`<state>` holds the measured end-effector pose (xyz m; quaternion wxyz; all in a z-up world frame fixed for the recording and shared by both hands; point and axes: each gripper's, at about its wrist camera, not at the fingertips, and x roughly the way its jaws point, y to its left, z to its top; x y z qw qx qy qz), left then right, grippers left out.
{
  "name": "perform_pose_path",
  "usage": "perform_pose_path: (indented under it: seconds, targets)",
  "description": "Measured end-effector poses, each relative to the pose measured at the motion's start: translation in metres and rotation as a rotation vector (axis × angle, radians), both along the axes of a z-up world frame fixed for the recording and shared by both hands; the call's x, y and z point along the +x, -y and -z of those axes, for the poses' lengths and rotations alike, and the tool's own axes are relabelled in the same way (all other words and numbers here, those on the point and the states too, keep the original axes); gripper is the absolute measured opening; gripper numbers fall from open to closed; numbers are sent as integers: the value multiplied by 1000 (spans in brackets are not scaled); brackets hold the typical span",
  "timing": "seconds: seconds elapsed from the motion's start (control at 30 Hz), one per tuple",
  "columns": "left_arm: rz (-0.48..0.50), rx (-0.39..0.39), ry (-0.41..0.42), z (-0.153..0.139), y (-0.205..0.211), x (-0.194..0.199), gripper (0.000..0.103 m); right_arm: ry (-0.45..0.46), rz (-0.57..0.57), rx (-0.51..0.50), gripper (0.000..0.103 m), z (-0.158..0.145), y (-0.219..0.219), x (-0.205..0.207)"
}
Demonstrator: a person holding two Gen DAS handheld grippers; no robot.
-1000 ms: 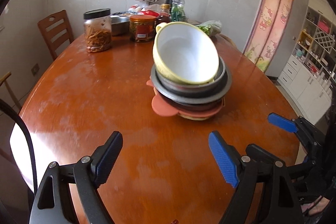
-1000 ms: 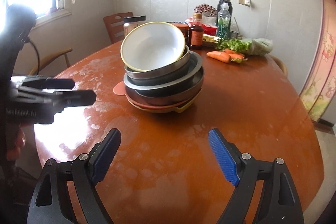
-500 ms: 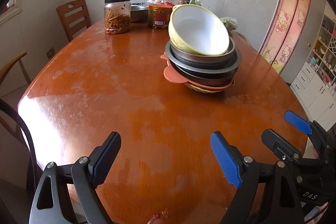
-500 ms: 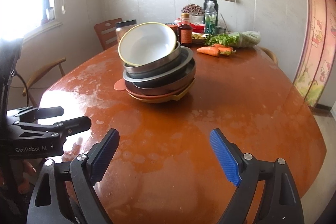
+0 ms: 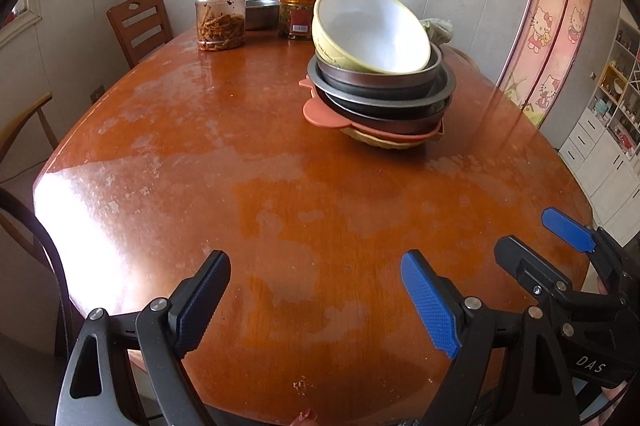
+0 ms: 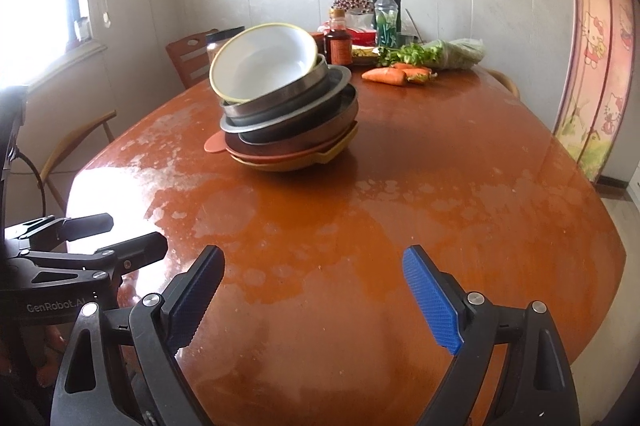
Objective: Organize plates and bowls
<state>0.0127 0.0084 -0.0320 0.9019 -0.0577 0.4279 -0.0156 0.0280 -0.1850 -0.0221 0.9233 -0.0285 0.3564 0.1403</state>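
- My left claw (image 5: 316, 300) gapes wide, empty, above the worktop (image 5: 280, 186).
- My right claw (image 6: 314, 296) likewise; bowl stack (image 6: 286, 114) at twelve o'clock, untouched.

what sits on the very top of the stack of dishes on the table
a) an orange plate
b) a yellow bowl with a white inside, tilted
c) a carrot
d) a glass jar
b: the yellow bowl with a white inside leans tilted in the metal bowls at the top of the stack.
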Motion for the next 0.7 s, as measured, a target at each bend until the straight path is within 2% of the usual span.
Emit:
perform_pose_path:
  seconds: [0.7]
  targets:
    - [-9, 22, -30, 8, 5, 2, 87, -9, 13, 8, 92, 5, 3, 0]
